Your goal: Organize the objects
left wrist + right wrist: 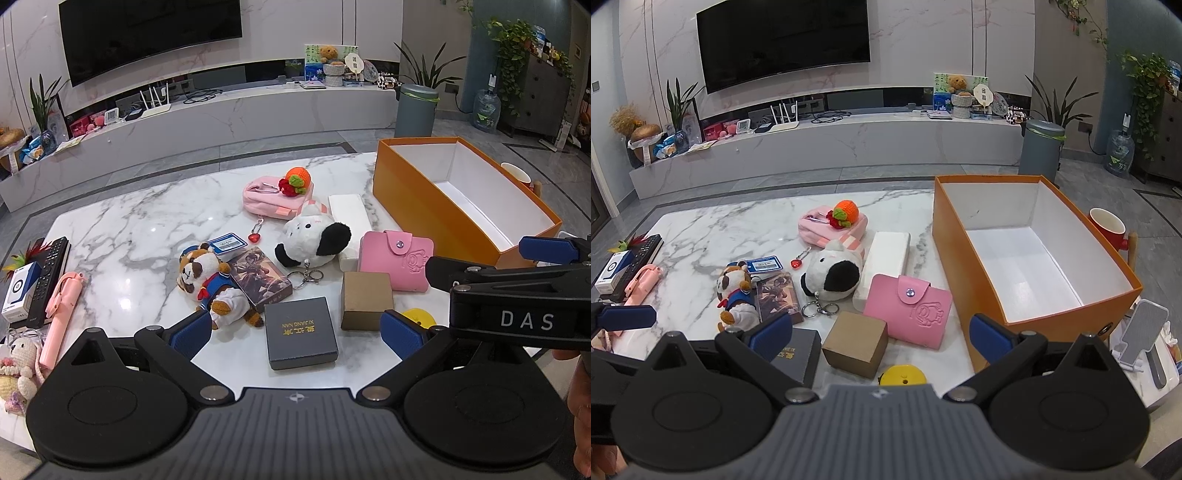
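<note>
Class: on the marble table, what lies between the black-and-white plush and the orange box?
A white rectangular box and a pink snap wallet lie between the plush and the orange box; clearest in the right wrist view.

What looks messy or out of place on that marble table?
The orange box stands empty while the toys and cases lie scattered beside it. The black-and-white plush and the sailor plush lie tipped on their sides, and the pink wallet sits askew. Nothing looks spilled or broken.
</note>
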Action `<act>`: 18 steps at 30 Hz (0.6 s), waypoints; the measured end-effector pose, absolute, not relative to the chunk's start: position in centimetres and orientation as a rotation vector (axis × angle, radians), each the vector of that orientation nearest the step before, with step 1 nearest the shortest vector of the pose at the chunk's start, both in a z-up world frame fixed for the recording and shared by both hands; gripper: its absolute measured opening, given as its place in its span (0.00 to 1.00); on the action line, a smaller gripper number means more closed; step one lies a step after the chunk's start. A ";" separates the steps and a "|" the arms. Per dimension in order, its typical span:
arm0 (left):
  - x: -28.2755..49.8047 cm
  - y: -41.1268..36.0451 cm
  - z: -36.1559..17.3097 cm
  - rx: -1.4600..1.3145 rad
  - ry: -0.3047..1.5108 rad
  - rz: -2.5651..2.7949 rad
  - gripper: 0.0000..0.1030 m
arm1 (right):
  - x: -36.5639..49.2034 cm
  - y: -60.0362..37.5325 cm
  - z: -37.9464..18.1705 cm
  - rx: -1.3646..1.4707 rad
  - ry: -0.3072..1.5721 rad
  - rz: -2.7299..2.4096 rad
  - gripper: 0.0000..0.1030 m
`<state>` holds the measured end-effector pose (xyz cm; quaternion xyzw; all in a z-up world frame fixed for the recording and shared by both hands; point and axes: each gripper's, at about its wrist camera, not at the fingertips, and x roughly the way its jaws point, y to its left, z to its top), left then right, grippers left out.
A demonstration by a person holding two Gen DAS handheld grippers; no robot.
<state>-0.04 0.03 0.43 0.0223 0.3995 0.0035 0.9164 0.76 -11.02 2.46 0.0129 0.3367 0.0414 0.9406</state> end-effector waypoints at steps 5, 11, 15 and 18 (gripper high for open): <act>0.0 0.0 0.4 0.046 0.821 0.007 1.00 | 0.8 -10.9 2.5 0.027 0.688 0.085 0.99; -0.1 0.1 0.4 0.047 0.820 0.006 1.00 | 0.8 -11.0 2.4 0.029 0.690 0.085 0.99; -0.2 0.3 0.4 0.058 0.816 0.006 1.00 | 0.8 -10.9 2.3 0.029 0.691 0.087 0.99; -0.4 0.4 0.1 0.078 0.809 0.005 1.00 | 0.8 -10.8 2.0 0.024 0.693 0.092 0.99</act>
